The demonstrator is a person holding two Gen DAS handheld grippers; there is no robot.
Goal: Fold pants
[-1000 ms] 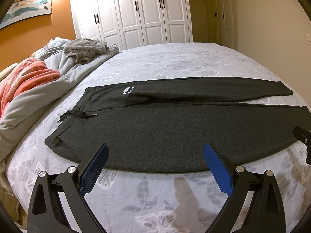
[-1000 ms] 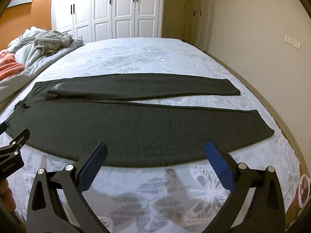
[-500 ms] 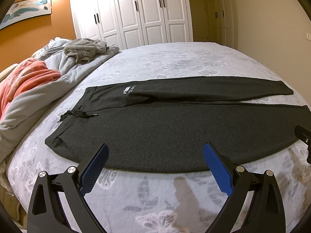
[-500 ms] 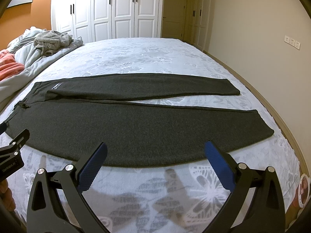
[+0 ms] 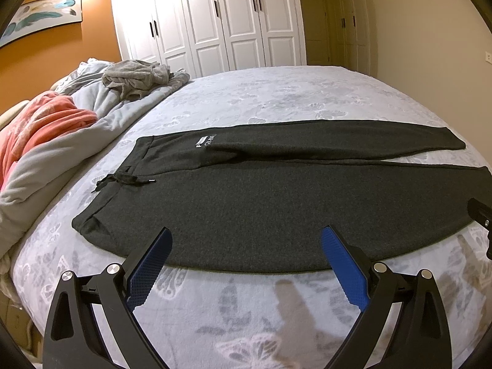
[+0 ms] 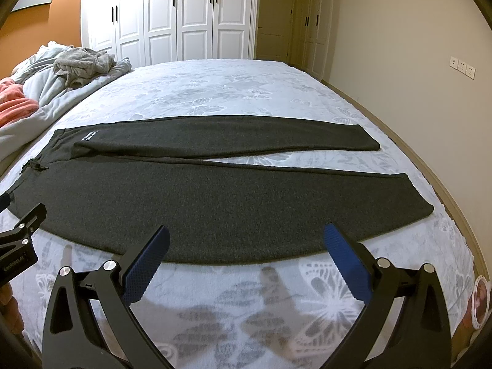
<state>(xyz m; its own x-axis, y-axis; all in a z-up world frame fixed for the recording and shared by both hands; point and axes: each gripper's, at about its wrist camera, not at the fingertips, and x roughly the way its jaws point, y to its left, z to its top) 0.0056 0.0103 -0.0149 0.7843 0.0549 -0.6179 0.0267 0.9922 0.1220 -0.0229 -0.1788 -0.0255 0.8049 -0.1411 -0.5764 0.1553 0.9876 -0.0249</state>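
Basically nothing moved — pants (image 5: 261, 203) still flat on the bed (image 5: 276, 98), both hand-held grippers (image 5: 246, 264) (image 6: 246, 261) still spread, empty, just short of the near leg edge — fold not started.

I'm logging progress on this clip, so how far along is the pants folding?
Done: the pants lie spread flat on the bed, legs apart, with no fold made yet. In hand: nothing; the left hand-held gripper and right hand-held gripper are both open at the near edge of the closer leg. Left: every fold.
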